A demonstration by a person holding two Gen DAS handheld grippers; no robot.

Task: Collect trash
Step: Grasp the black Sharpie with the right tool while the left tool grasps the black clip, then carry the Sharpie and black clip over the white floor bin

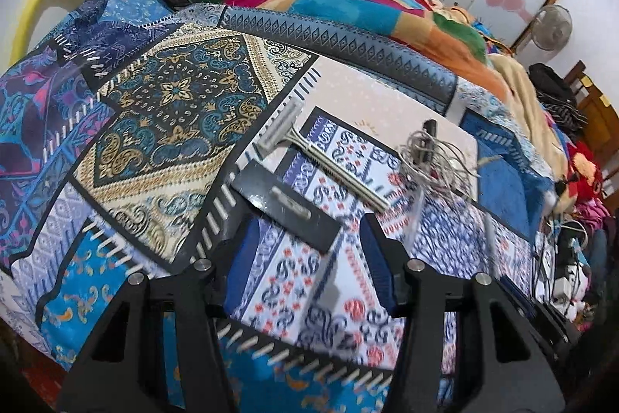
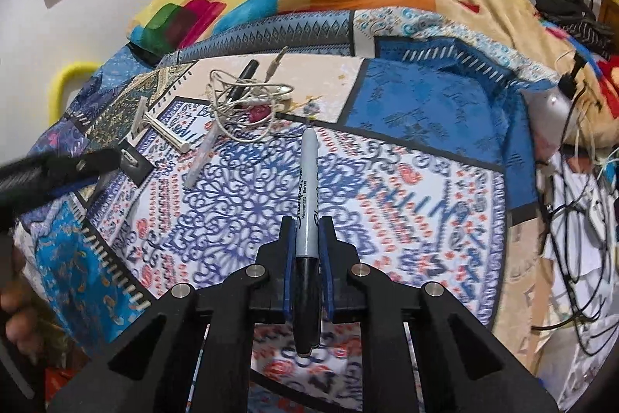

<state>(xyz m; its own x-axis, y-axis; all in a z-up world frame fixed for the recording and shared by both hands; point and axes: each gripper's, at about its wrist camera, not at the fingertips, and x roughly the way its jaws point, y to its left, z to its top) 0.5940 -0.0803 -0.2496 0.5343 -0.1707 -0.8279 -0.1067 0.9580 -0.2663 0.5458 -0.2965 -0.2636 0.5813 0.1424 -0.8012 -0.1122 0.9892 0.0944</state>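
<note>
- Black flat packet lying on the patchwork bedspread just ahead of the left gripper, fingers spread and empty, packet's near edge between them, long axis slanting up-left to down-right.
- Pale disposable razor just beyond the packet, handle running toward the right finger; likely in the way of a clean grasp.
- Tangled white cable farther right, near the razor's handle end.
- Right gripper pinching a Sharpie marker, cap end toward the camera, tip pointing at the cable pile.
- Left gripper clearly nearer the packet; judged next pick.
</note>
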